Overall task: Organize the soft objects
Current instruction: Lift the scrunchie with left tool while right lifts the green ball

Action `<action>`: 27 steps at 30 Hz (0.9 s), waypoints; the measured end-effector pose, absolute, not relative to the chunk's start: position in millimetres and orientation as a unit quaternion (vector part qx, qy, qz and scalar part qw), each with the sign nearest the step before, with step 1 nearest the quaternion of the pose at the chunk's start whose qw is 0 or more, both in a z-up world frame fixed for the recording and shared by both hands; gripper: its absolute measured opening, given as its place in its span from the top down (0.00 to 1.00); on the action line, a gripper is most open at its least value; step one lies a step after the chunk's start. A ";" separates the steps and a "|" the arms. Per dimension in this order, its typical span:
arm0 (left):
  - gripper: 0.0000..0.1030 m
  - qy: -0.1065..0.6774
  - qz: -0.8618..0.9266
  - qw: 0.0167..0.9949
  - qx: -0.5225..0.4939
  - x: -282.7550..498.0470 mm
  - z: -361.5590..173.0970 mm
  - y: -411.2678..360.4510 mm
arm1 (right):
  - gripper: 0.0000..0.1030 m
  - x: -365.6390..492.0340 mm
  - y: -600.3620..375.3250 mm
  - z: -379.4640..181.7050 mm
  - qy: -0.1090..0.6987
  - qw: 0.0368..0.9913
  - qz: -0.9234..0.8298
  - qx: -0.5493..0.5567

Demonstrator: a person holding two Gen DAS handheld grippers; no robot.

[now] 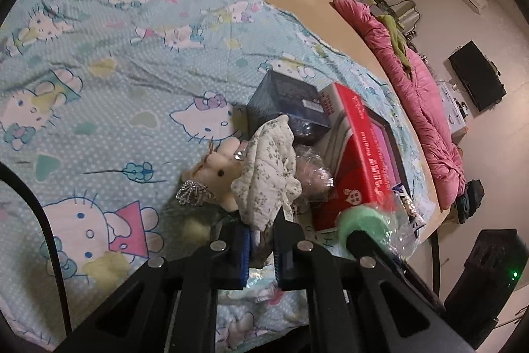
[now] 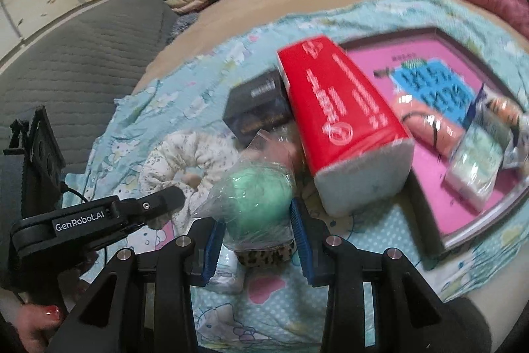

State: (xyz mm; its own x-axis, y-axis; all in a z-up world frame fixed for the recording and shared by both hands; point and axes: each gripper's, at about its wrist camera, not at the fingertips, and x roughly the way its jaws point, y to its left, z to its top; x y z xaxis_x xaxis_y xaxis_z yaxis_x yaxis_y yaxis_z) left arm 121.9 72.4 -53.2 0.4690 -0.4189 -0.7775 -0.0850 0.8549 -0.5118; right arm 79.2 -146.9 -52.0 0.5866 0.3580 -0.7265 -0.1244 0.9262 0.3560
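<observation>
**Both tools gripping soft things over the bed**

Left wrist view: your left tool has its blue pads drawn nearly together, pinching a fold of the floral quilted cloth. The cloth rises in a crumpled bunch from between the pads. Just to its left a cream plush toy with a silvery sparkly trim lies against it on the cartoon-cat bedsheet. Beyond the cloth stands a dark blue box, and beside that a red tissue pack leans on a dark-framed tray. At the lower right you can see one finger of your right tool touching the green ball in its clear wrapper.

Right wrist view: your right tool stands partly spread, its pads pressing both sides of the green ball in its clear wrapper; a leopard-print piece sits under the ball between the pads. To the left, your left tool reaches into the floral quilted cloth, and a hand with red nails grips its handle. The red tissue pack lies right of the ball, propped on the edge of the pink-lined tray, which holds small packets
</observation>
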 end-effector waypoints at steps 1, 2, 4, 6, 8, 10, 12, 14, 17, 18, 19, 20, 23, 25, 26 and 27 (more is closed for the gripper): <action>0.89 0.503 -0.103 0.821 -0.250 119.8 -49.4 72.7 | 0.61 77.9 -148.0 -48.8 0.428 0.884 0.139 0.129; 0.89 0.498 -0.104 0.825 -0.247 117.1 -43.2 71.6 | 0.61 76.8 -148.6 -45.6 0.423 0.886 0.142 0.127; 0.89 0.492 -0.103 0.832 -0.234 113.0 -34.0 68.1 | 0.61 75.1 -150.3 -39.3 0.416 0.888 0.150 0.124; 0.89 0.485 -0.099 0.842 -0.216 108.7 -22.2 62.6 | 0.61 74.2 -151.2 -34.7 0.412 0.890 0.153 0.121; 0.89 0.479 -0.096 0.849 -0.202 104.7 -12.2 58.5 | 0.61 72.9 -154.2 -31.1 0.410 0.890 0.159 0.122; 0.89 0.471 -0.092 0.857 -0.188 100.3 -1.1 53.6 | 0.61 71.5 -156.9 -27.0 0.406 0.891 0.161 0.121; 0.89 0.466 -0.094 0.860 -0.184 96.6 6.7 50.1 | 0.61 69.3 -160.0 -21.7 0.401 0.894 0.162 0.118; 0.89 0.461 -0.096 0.863 -0.181 92.5 14.9 45.4 | 0.61 67.0 -163.6 -16.1 0.394 0.897 0.163 0.117; 0.89 0.454 -0.099 0.868 -0.175 87.8 25.2 36.7 | 0.61 62.9 -169.4 -6.9 0.384 0.901 0.165 0.118; 0.89 0.452 -0.103 0.868 -0.175 86.5 28.2 34.2 | 0.61 61.7 -171.8 -3.4 0.380 0.903 0.164 0.118; 0.89 0.451 -0.105 0.869 -0.176 85.7 30.5 31.7 | 0.61 60.7 -173.9 -0.1 0.377 0.904 0.163 0.117; 0.89 0.449 -0.108 0.870 -0.174 84.1 34.2 27.7 | 0.61 59.3 -176.5 3.3 0.373 0.906 0.162 0.116; 0.89 0.442 -0.114 0.875 -0.163 80.4 43.7 15.7 | 0.61 54.9 -183.7 13.3 0.363 0.911 0.158 0.115; 0.89 0.439 -0.118 0.877 -0.158 78.7 48.6 9.6 | 0.61 51.9 -188.9 20.7 0.354 0.915 0.156 0.112; 0.89 0.436 -0.119 0.879 -0.153 77.1 52.6 5.4 | 0.61 50.7 -191.0 23.7 0.350 0.917 0.156 0.111; 0.89 0.434 -0.119 0.880 -0.148 76.2 54.8 2.6 | 0.61 49.4 -193.1 26.8 0.347 0.918 0.157 0.110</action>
